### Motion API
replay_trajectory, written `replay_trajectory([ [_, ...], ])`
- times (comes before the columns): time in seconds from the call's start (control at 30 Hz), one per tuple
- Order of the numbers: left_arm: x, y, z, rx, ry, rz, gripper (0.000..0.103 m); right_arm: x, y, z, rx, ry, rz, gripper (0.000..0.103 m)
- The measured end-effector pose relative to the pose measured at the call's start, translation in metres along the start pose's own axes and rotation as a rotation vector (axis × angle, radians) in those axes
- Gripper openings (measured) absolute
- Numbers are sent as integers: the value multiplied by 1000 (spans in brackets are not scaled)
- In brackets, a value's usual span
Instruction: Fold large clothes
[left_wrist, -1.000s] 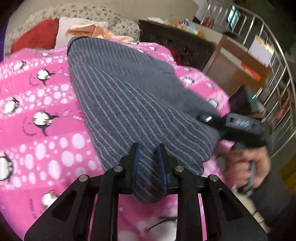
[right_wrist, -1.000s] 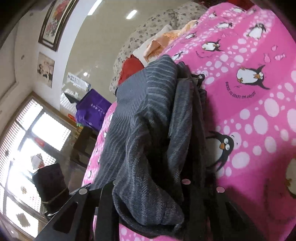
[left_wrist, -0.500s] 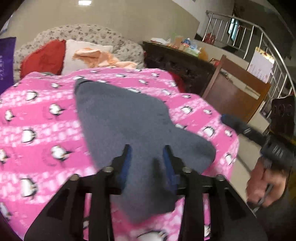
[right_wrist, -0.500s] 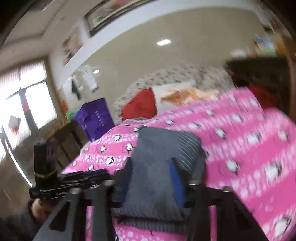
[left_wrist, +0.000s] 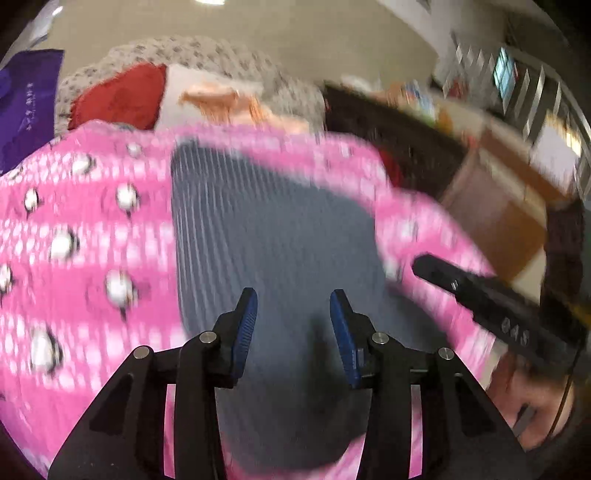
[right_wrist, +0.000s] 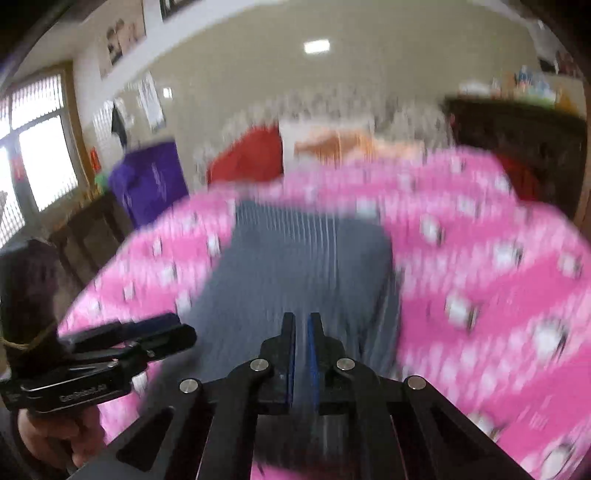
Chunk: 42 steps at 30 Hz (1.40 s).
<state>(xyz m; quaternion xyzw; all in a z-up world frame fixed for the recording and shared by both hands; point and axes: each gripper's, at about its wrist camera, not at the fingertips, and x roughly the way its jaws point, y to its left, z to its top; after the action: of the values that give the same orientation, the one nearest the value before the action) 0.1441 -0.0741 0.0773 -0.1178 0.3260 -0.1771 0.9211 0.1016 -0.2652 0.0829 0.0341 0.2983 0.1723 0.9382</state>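
1. One big pink blanket with white dots and penguin prints (left_wrist: 92, 236) covers the bed, blurred in both views.
2. On top of it lies the grey pin-striped garment (left_wrist: 266, 236), folded into a long panel running away from both cameras, its near end at the blanket's front edge.
3. Left gripper (left_wrist: 293, 314) hovers over the garment's near end, blue-padded jaws spread wide, nothing between them.
4. Right gripper (right_wrist: 302, 334) points down the same cloth (right_wrist: 295, 266), jaws nearly together with a thin gap; whether cloth is pinched, I cannot tell.
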Motion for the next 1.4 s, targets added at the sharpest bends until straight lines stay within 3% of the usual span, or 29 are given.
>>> replay_trajectory([
  [0.03,1,1,17,-27,-30,11,44,0,3,22,0,-41,-39,7],
  [0.1,15,8,57,-102,-88,42,67,14,7,56,38,-59,-58,7],
  [0.17,36,16,84,-165,-103,105,67,50,2,83,105,-23,-62,7],
  [0.27,88,26,101,-170,-27,176,67,102,-10,85,172,82,-77,7],
  [0.37,141,45,74,-152,76,264,67,156,-30,52,168,183,-157,7],
  [0.43,168,67,54,-218,166,249,67,172,-45,32,202,199,-126,7],
  [0.5,159,82,55,-292,106,186,72,168,-54,31,239,169,-91,7],
  [0.7,151,93,49,-331,86,121,74,166,-62,27,268,153,-59,11],
  [0.77,152,97,53,-356,76,92,74,161,-64,28,291,138,-34,22],
  [0.87,154,90,59,-364,74,83,76,164,-61,29,284,138,-17,30],
  [1.23,151,95,59,-399,62,34,79,162,-63,29,297,116,14,31],
  [1.4,150,96,59,-409,62,21,80,158,-72,25,355,88,76,31],
])
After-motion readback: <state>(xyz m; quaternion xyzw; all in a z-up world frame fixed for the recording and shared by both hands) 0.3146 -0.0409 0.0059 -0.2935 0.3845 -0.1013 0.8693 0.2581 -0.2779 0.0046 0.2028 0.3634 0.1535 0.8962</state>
